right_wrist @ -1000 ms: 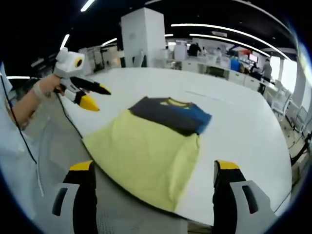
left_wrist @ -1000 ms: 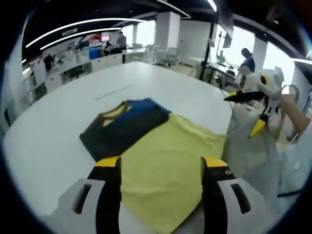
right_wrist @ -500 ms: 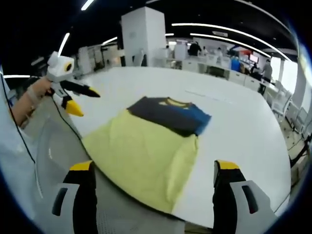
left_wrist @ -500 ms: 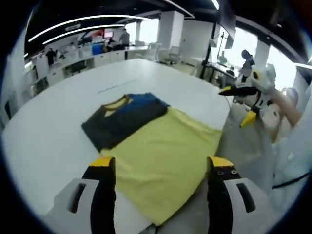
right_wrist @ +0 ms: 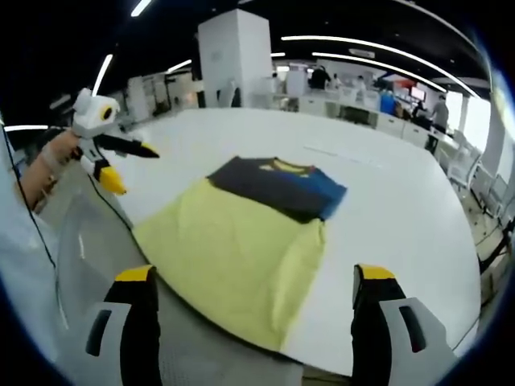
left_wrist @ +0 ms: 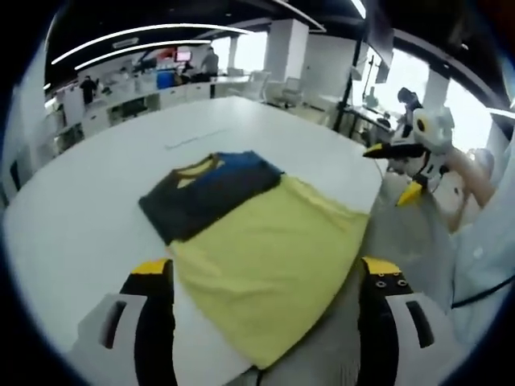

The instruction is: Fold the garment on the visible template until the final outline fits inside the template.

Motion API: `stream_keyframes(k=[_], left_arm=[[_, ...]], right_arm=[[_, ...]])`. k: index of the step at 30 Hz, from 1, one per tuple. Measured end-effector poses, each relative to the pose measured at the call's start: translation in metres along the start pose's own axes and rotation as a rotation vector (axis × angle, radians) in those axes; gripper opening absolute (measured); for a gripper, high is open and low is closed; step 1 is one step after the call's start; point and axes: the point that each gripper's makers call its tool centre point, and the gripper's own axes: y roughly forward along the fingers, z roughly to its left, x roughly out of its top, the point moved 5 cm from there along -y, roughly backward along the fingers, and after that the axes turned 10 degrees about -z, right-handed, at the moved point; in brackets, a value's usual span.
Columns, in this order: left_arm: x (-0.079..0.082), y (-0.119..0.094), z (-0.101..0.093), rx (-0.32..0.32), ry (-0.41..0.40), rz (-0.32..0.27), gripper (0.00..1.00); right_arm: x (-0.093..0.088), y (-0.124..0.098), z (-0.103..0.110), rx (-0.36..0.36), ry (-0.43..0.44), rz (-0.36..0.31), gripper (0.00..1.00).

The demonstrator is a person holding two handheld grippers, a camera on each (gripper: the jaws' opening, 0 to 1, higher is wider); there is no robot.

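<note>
Garment (left_wrist: pixel 233 241): yellow body spread flat at frame centre in the left gripper view, its near edge reaching the table's edge; dark folded part with a blue patch and yellow collar (right_wrist: pixel 278 183) lies on its far end.
Table (left_wrist: pixel 80 217): large, white, rounded.
Left claw (left_wrist: pixel 265 277): jaws spread wide at lower frame, holding nothing, above the near hem; also seen at upper left of the right gripper view (right_wrist: pixel 121 165), held in a hand off the table edge.
Right claw (right_wrist: pixel 253 281): jaws spread wide, holding nothing, lower frame; seen at upper right of the left gripper view (left_wrist: pixel 398 170).
Template: cannot tell.
</note>
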Motion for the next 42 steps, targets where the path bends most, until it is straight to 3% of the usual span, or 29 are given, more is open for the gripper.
stream_keyframes(k=[29,34,42], left_arm=[[-0.013,-0.013,0.0,0.0,-0.042,0.014,1.0],[-0.008,-0.015,0.001,0.027,-0.053,-0.013,1.0],[-0.019,-0.017,0.001,0.043,-0.058,0.022,1.0]], right_arm=[[-0.001,0.002,-0.002,-0.02,-0.002,0.0,1.0],[-0.004,0.001,-0.004,-0.026,0.002,0.004,1.0],[-0.009,0.004,-0.005,-0.013,-0.004,0.019,1.0]])
